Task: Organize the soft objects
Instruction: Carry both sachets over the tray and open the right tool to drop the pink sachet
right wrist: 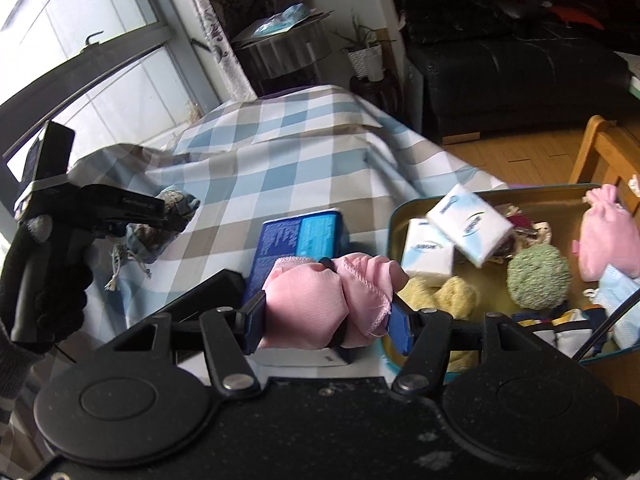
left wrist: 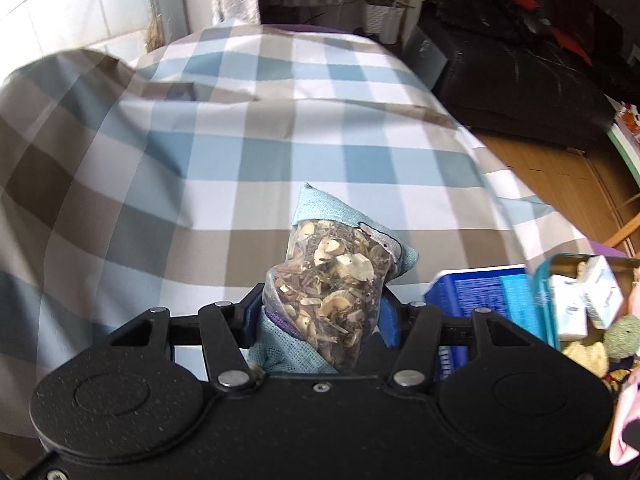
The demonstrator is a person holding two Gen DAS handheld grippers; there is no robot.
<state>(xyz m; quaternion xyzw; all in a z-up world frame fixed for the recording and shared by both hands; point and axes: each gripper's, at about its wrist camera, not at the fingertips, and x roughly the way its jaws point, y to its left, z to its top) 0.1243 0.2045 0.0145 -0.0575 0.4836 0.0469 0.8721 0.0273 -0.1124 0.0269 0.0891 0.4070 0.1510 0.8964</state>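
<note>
Two grippers loaded: yes.
Your left gripper (left wrist: pixel 320 312): jaws pinching herb sachet (left wrist: pixel 334 280).
Your right gripper (right wrist: pixel 326 316): jaws pinching pink pouch (right wrist: pixel 324 300), beside tin tray (right wrist: pixel 394 220).

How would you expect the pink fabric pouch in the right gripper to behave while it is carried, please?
The pink pouch bulges around the right gripper fingers, so it is probably soft and squashy. Its loose stitched edge will likely flop. Rolling seems unlikely.
</note>
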